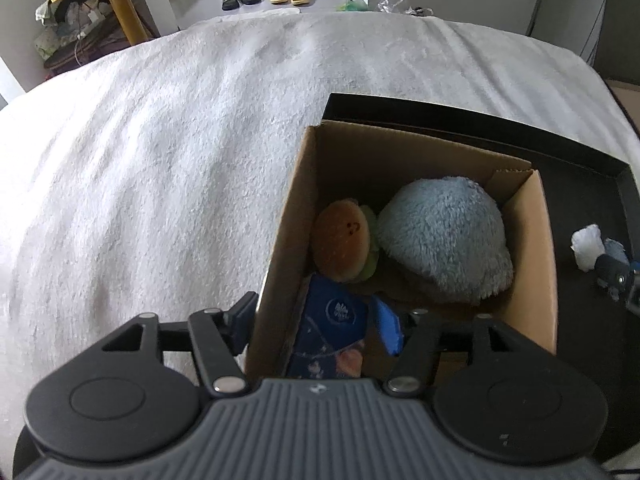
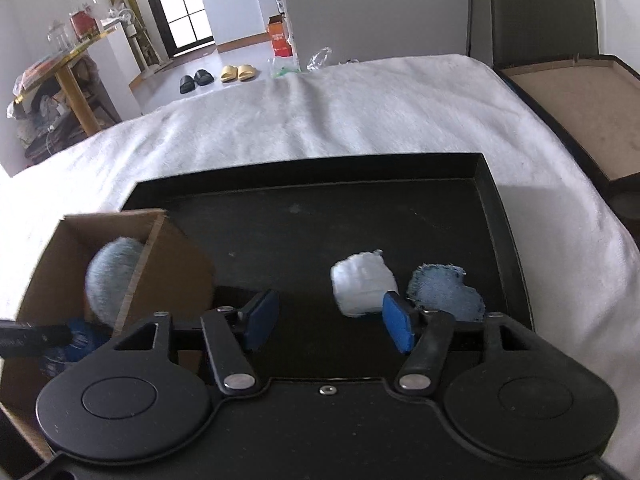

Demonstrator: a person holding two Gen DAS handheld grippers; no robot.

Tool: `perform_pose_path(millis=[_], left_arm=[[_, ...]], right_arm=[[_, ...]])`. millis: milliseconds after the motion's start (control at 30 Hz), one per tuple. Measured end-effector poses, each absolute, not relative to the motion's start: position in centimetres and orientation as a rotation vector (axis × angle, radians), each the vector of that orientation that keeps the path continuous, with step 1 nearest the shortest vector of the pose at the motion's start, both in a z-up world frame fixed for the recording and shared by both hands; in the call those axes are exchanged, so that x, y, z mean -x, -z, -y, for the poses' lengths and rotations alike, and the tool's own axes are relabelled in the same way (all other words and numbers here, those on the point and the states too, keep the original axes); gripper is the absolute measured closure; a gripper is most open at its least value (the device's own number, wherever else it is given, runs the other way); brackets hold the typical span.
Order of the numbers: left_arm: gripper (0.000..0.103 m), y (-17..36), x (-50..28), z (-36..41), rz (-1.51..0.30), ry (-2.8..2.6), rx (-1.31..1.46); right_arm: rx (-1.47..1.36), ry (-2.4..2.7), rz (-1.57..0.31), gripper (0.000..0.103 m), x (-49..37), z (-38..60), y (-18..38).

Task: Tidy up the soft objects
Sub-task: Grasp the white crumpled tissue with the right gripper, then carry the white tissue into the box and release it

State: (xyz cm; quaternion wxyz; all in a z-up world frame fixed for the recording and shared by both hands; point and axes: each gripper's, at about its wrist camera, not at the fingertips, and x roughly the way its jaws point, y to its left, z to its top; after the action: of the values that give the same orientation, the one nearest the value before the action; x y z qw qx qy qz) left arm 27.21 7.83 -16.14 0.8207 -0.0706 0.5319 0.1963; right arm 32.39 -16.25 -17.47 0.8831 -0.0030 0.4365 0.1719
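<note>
White fleece covers the bed (image 2: 360, 120), and on it sits a black tray (image 2: 496, 216) with a cardboard box (image 1: 536, 264) at its left end. Inside the box lie a blue plush (image 1: 444, 236), a burger plush (image 1: 344, 240) and a dark blue packet (image 1: 332, 320). The left gripper (image 1: 316, 320) straddles the box's near wall, jaws spread, one finger outside and one inside, with the packet between them but not clearly pinched. The right gripper (image 2: 330, 320) hangs wide open over the tray, its right finger just in front of a white cloth (image 2: 362, 280). A denim patch (image 2: 444, 290) lies beside the cloth. Slippers (image 2: 238, 72) wait on the far floor.
</note>
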Motion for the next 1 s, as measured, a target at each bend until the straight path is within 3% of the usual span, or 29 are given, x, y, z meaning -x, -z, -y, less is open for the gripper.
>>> perform_pose_path(millis=[633,700,733,1000], left_arm=[[0.037,17.5,-29.7,-6.8,-1.173,-0.520,0.071],[0.037,17.5,-29.7,-6.8,-1.174,-0.519,0.071],[0.037,17.4,-29.7,-6.8,-1.173,-0.516,0.071],[0.037,16.6,-29.1,-6.9,-1.156,-0.491,0.082]], right_arm=[[0.085,-0.429,-0.897,0.041,-35.3,16.8,22.2],[0.089,-0.437,-0.908,0.048,-35.3,16.8,22.3],[0.083,-0.441,-0.915,0.058,-35.4,16.7,22.4],[0.044,-0.438,-0.933,0.059,-34.8,17.1,21.2]])
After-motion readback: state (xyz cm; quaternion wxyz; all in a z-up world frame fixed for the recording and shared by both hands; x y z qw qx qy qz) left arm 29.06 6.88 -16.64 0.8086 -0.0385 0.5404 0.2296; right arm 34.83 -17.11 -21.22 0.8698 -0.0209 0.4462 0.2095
